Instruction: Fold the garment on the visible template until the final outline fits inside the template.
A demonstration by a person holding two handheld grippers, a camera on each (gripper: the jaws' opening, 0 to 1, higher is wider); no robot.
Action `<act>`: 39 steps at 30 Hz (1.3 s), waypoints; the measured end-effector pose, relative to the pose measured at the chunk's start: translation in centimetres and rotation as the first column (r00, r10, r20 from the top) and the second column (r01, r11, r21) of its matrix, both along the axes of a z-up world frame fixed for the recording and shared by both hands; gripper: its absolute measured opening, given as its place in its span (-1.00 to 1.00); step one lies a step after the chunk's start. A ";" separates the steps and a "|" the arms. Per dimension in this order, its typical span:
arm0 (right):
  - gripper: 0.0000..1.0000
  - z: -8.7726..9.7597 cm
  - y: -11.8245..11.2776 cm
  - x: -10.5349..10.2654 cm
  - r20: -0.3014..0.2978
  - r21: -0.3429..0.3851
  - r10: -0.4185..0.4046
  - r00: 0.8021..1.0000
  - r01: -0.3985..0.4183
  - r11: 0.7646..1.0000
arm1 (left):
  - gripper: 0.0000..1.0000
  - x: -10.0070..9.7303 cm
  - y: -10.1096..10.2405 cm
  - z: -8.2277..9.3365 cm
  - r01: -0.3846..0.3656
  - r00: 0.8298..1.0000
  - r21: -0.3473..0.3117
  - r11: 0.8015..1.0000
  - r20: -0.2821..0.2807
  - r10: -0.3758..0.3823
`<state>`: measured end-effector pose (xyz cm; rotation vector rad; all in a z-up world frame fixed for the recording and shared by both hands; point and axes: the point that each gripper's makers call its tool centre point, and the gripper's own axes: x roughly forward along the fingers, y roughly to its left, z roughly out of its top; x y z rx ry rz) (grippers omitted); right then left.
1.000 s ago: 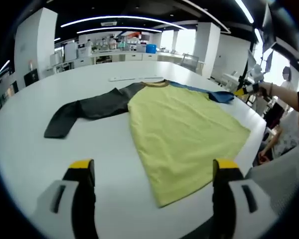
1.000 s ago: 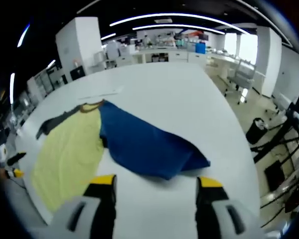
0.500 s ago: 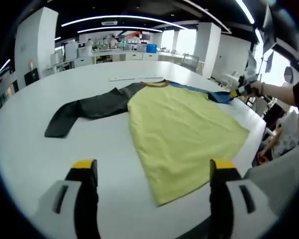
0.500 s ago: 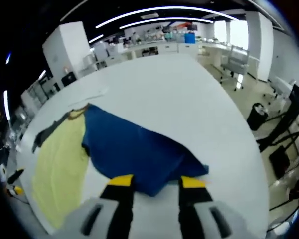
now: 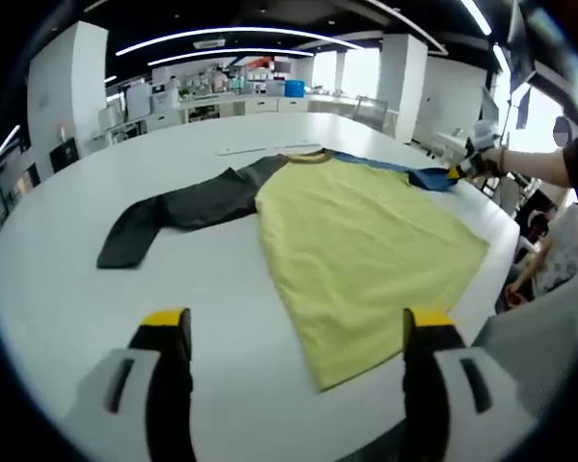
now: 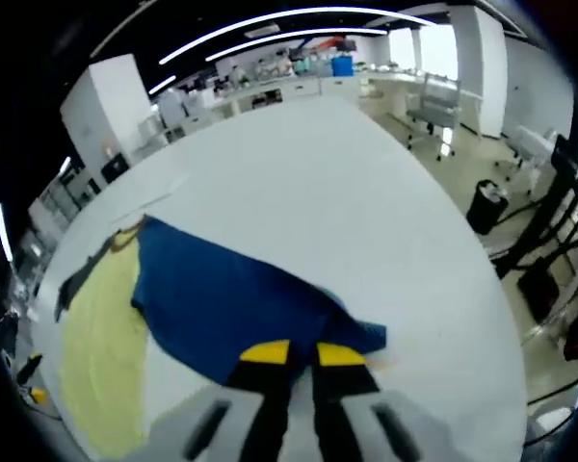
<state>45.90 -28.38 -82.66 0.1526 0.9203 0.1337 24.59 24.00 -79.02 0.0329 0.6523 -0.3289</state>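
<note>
A long-sleeved shirt lies flat on the white table (image 5: 48, 279). In the left gripper view its yellow-green body (image 5: 366, 241) fills the middle, a dark grey sleeve (image 5: 178, 207) stretches left, and a blue sleeve (image 5: 419, 175) runs to the far right. My left gripper (image 5: 294, 327) hovers open over the near table edge, short of the hem. In the right gripper view the blue sleeve (image 6: 222, 298) lies spread before the yellow-green body (image 6: 91, 356). My right gripper (image 6: 303, 354) has its jaws pressed together on that sleeve's end. It also appears at the blue cuff as the right gripper (image 5: 467, 164), held by a hand.
A thin pale strip (image 5: 260, 148) lies on the table just beyond the collar. A person (image 5: 568, 192) stands at the table's right edge. Past the far edge are a black bin (image 6: 482, 204), an office chair (image 6: 433, 101) and counters (image 5: 222, 101) at the back.
My right gripper has moved forward to the blue sleeve's end and gone from open to shut on it. The left gripper has stayed open and barely shifted.
</note>
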 end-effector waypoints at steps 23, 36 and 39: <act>-1.00 1.1 -1.2 1.9 -0.062 -0.001 -0.003 0.998 0.003 1.000 | 0.73 0.3 0.2 0.3 0.009 1.000 0.017 1.000 0.013 -0.010; -1.00 4.1 1.0 2.9 -0.048 0.008 0.053 0.997 -0.053 0.999 | 0.73 0.1 0.5 1.0 0.029 0.999 0.024 0.999 0.033 -0.030; -1.00 5.0 1.8 3.3 -0.039 0.009 0.069 0.997 -0.069 0.998 | 0.74 0.2 0.3 1.4 0.033 0.999 0.015 0.999 0.042 -0.033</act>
